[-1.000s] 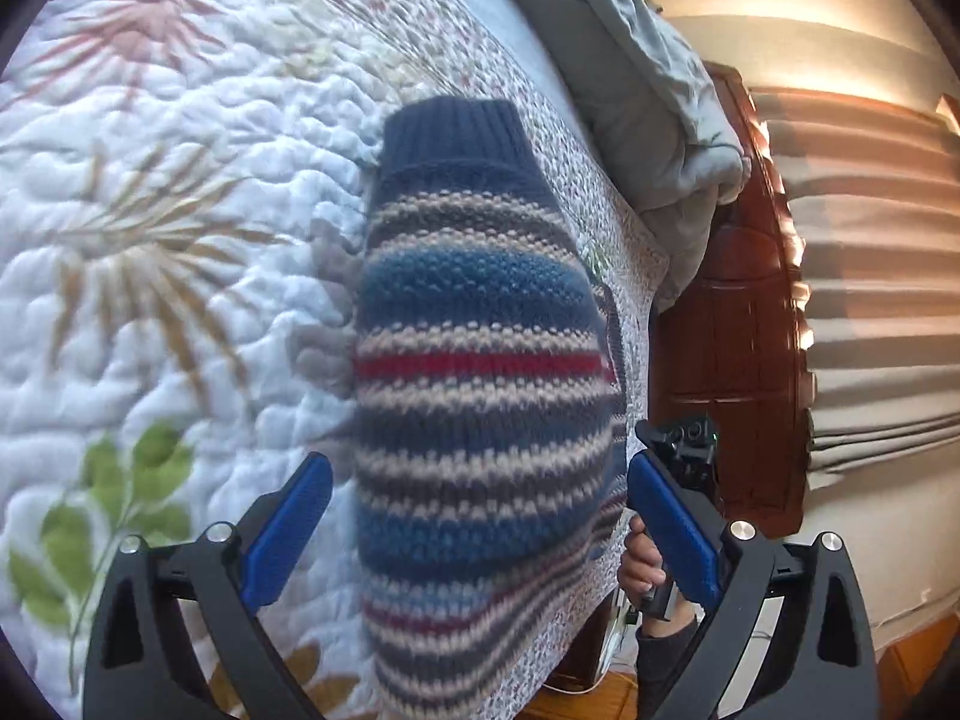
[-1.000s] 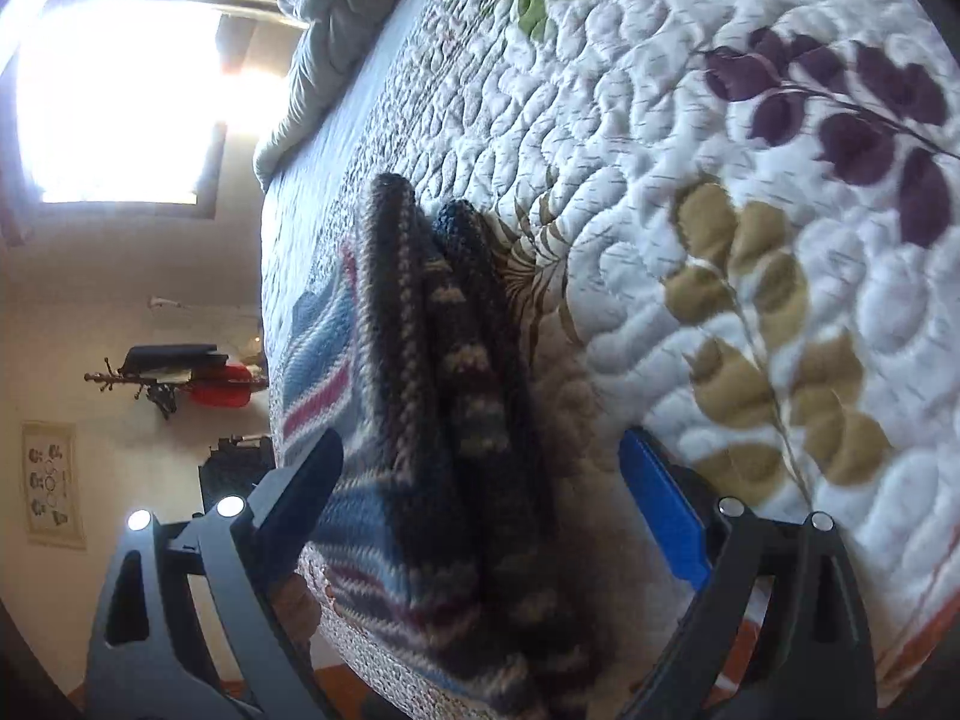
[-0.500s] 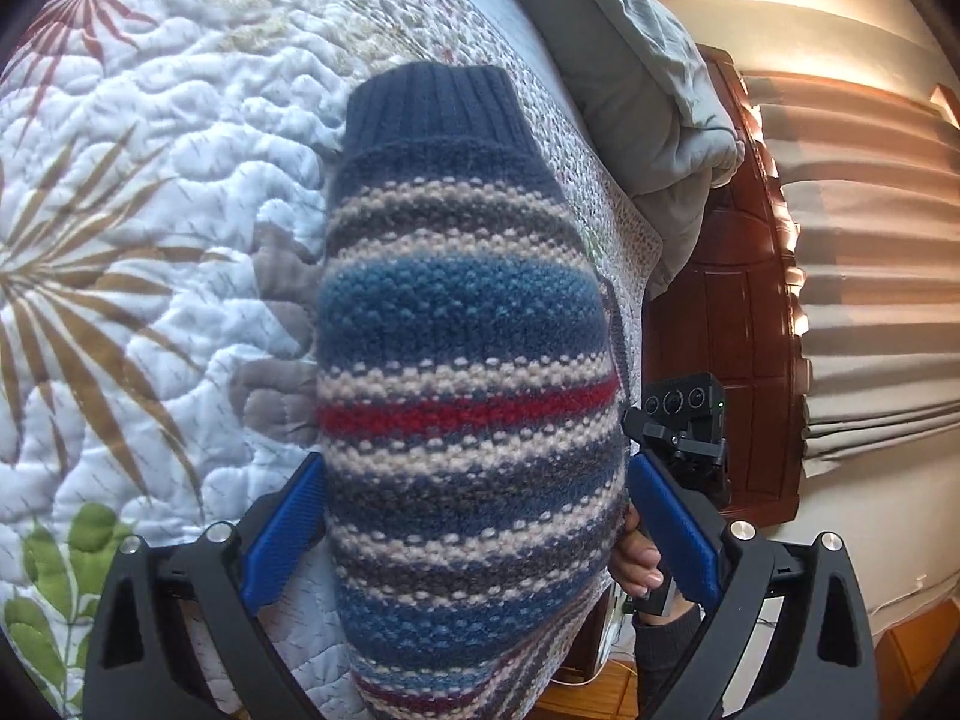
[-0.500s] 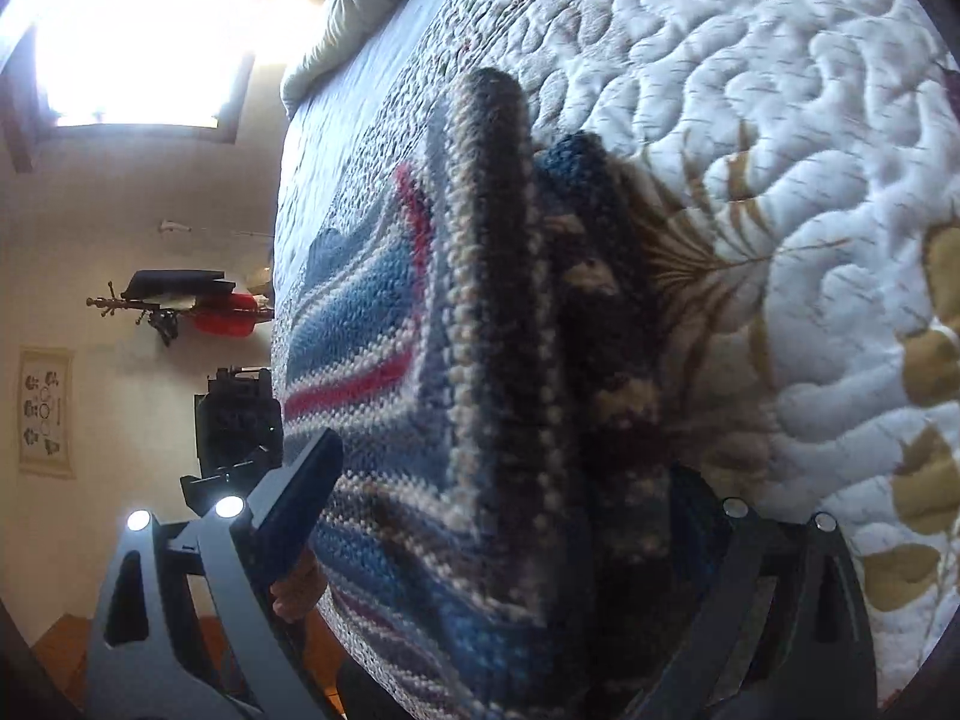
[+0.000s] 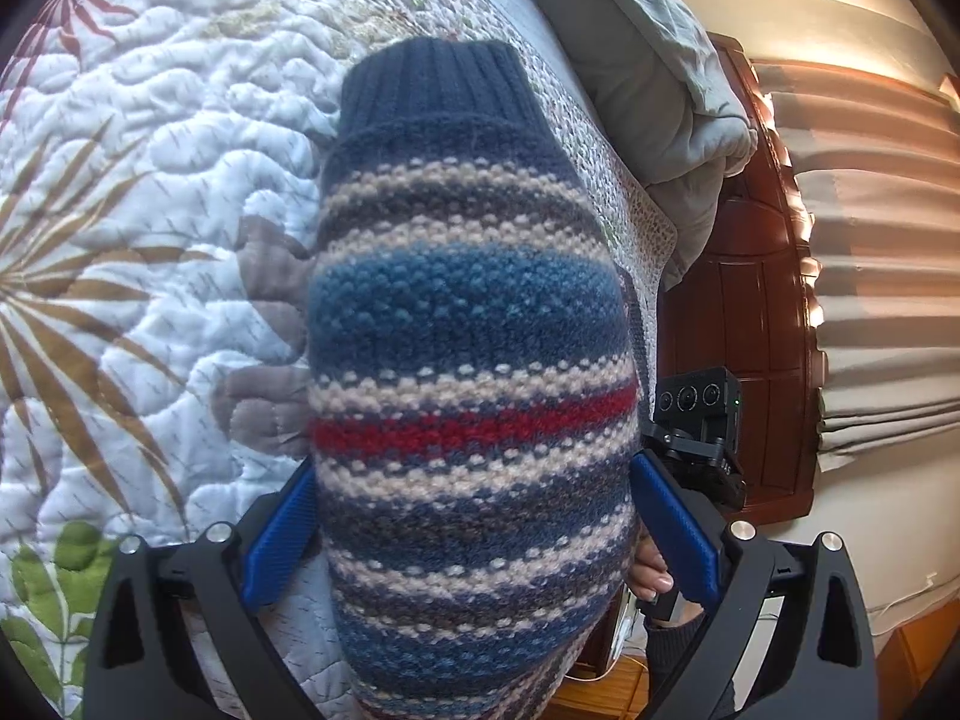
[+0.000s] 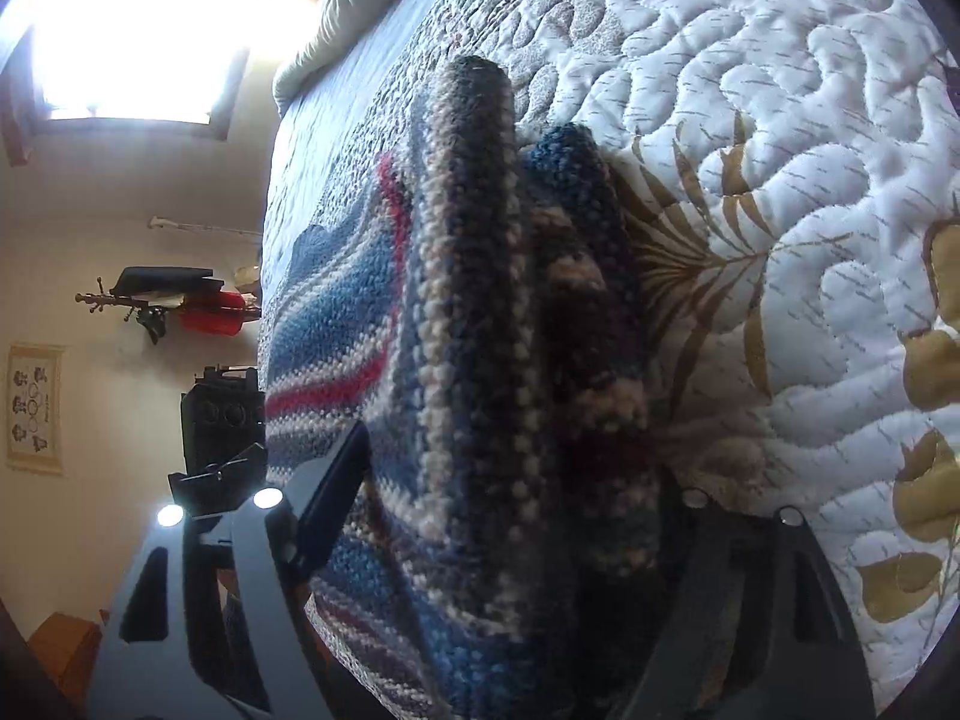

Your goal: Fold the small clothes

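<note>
A small striped knit sweater (image 5: pixel 474 360) in blue, cream, grey and red, with a navy ribbed collar, lies on the quilted bedspread (image 5: pixel 150 180). My left gripper (image 5: pixel 474 534) is open, its blue pads on either side of the sweater's lower body. In the right wrist view the sweater (image 6: pixel 474 312) shows edge-on as stacked folded layers. My right gripper (image 6: pixel 510 510) is open around that folded edge; its right finger is mostly hidden behind the knit.
A grey duvet (image 5: pixel 648 60) is bunched at the bed's far end, against a dark wooden bed frame (image 5: pixel 756 324). The bed edge drops off beside the sweater. The other gripper's camera (image 5: pixel 699 414) sits just past it. A bright window (image 6: pixel 132 30) and wall rack (image 6: pixel 174 300) lie beyond.
Both grippers have moved forward along the sweater, so it fills more of each view. The right gripper's jaws now straddle the folded edge. The jaws stayed open.
</note>
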The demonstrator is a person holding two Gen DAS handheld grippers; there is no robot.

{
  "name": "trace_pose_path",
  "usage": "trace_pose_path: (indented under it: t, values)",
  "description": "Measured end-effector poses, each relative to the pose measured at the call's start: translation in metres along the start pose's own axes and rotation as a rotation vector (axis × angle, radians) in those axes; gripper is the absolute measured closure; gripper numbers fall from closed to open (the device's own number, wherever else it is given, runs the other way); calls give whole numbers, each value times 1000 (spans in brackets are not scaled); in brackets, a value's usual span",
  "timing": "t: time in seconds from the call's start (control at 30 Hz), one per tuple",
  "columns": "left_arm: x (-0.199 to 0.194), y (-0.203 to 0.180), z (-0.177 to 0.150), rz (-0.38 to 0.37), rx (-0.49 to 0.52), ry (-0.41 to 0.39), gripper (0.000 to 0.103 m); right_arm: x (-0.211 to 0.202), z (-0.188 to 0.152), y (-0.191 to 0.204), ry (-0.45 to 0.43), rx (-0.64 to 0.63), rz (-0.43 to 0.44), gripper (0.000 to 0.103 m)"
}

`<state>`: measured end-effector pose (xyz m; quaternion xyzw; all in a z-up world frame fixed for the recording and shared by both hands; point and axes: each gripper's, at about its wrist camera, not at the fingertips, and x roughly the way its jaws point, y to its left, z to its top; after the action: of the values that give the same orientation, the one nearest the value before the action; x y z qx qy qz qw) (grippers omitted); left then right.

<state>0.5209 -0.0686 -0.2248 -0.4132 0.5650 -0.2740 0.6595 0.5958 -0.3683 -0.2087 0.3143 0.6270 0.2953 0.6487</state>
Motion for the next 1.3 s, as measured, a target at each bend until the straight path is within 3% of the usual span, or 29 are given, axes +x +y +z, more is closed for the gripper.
trace_pose_path:
  t: [0.23, 0.43, 0.6, 0.77, 1.07, 1.3]
  values:
    - [2, -2, 1, 13, 2, -3, 5, 1, -5, 1, -7, -6, -17, 36]
    - [2, -9, 1, 47, 21, -7, 17, 4, -9, 16, -23, -35, -54, 51]
    - [-5, -16, 0, 81, 45, -15, 33, 0, -16, 30, -50, -64, -83, 60]
    - [-18, -30, -6, 110, 72, -17, 35, -8, -29, 54, -76, -85, -78, 62]
    - [-96, -49, -50, 156, 120, -45, 36, 5, -86, 117, -60, -140, -16, 63]
    - [-173, -28, -105, 171, 117, -95, 36, 39, -151, 169, -49, -189, 19, 63]
